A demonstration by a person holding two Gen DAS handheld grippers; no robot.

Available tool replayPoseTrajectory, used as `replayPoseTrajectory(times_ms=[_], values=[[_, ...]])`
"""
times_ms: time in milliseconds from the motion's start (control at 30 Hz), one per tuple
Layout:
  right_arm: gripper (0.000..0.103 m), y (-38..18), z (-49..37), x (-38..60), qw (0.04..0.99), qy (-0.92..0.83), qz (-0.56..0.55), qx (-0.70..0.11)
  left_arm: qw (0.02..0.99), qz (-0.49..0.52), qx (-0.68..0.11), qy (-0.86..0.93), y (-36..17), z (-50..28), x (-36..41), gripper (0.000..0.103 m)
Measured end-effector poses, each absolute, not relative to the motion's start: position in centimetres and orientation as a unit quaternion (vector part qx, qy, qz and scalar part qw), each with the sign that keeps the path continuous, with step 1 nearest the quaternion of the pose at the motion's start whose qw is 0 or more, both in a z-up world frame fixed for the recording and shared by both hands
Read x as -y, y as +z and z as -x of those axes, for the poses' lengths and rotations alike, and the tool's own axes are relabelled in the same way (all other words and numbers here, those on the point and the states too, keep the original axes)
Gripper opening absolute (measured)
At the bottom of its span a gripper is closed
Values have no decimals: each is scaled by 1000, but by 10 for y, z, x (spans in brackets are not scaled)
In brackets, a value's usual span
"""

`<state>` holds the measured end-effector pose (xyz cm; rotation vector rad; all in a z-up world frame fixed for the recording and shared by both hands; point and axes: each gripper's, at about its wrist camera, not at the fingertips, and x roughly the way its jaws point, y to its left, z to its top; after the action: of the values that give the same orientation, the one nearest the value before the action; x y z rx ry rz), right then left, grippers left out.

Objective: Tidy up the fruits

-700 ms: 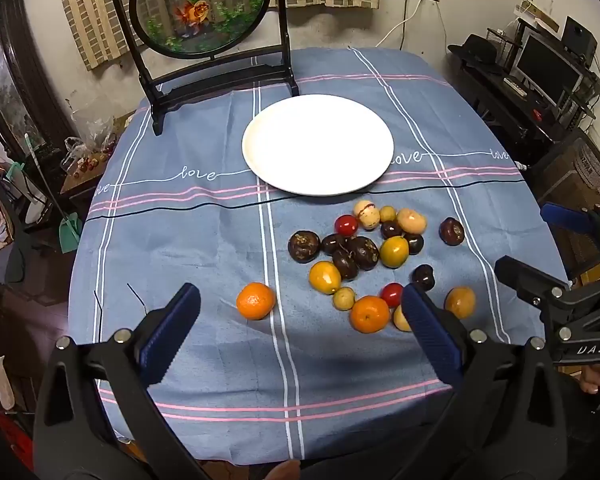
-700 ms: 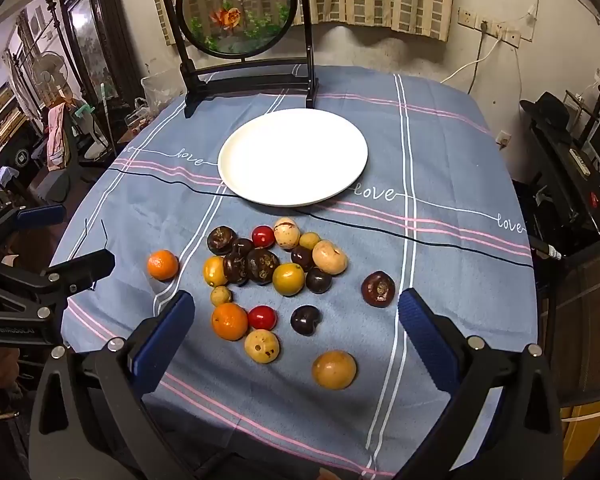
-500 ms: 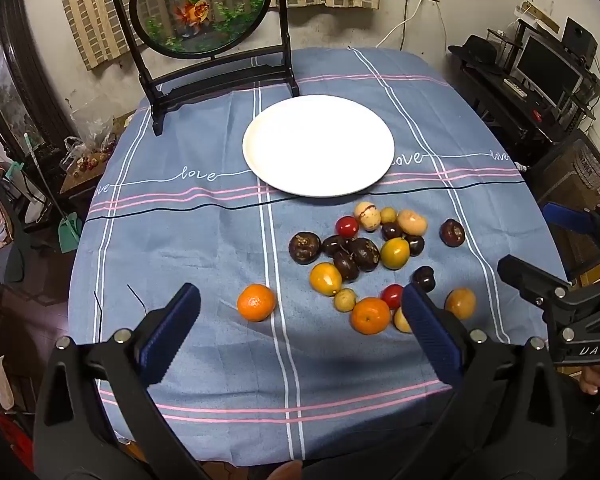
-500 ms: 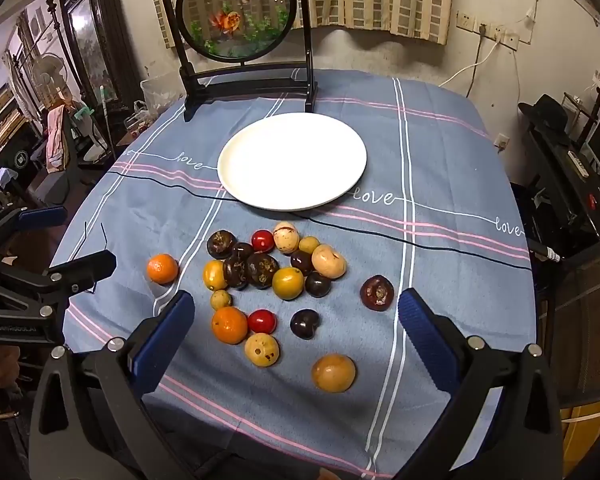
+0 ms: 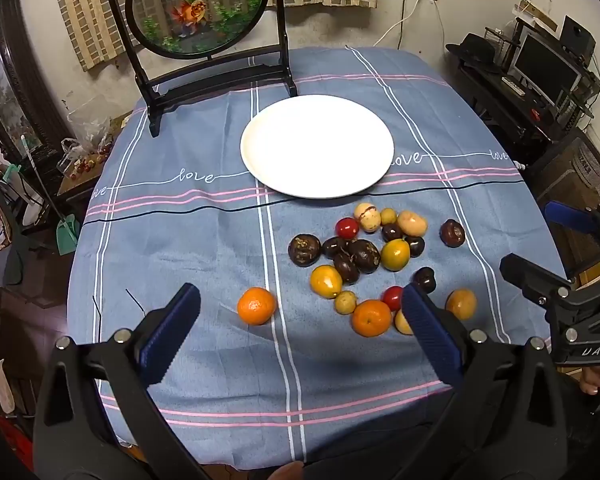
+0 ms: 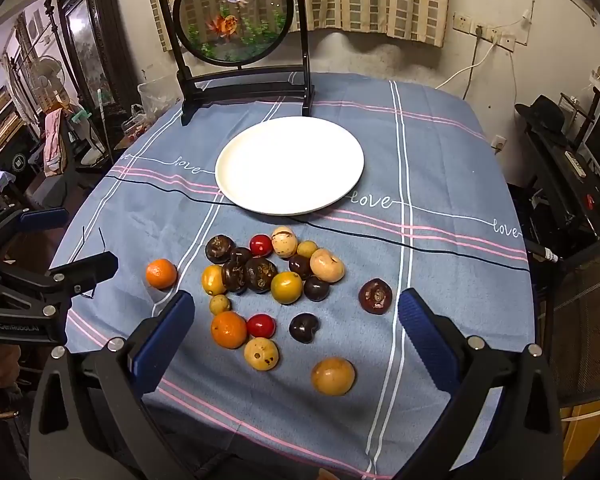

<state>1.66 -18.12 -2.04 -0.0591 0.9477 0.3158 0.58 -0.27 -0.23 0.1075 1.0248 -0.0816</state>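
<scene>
A white plate (image 5: 317,146) lies bare on the blue tablecloth; it also shows in the right wrist view (image 6: 290,164). Several fruits lie in a loose cluster (image 5: 364,254) in front of it: oranges, dark mangosteens, red and yellow ones. One orange (image 5: 257,306) lies apart on the left, also in the right wrist view (image 6: 161,273). A tan fruit (image 6: 333,376) lies nearest the right gripper. My left gripper (image 5: 300,320) is open and empty above the near cloth. My right gripper (image 6: 296,324) is open and empty above the near fruits.
A black stand with a round goldfish panel (image 5: 198,8) stands at the table's back left, behind the plate. The cloth-covered table (image 5: 180,240) drops off at its rounded edges. Shelves with monitors (image 5: 548,68) stand to the right.
Both grippers have drifted slightly; the right wrist view has edged forward a little. The fruits and plate have not moved.
</scene>
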Motion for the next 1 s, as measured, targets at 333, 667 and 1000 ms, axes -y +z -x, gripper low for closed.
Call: replayPoseTrajectory(times_ms=[333, 667, 1000], values=[[102, -22, -19, 181, 877, 152, 27, -456, 867, -52, -493, -42, -5, -9, -2, 101], [102, -22, -22, 178, 876, 152, 27, -457, 863, -54, -500, -42, -5, -14, -4, 101], [102, -23, -24, 176, 875, 153, 27, -458, 861, -52, -504, -43, -6, -17, -5, 101]])
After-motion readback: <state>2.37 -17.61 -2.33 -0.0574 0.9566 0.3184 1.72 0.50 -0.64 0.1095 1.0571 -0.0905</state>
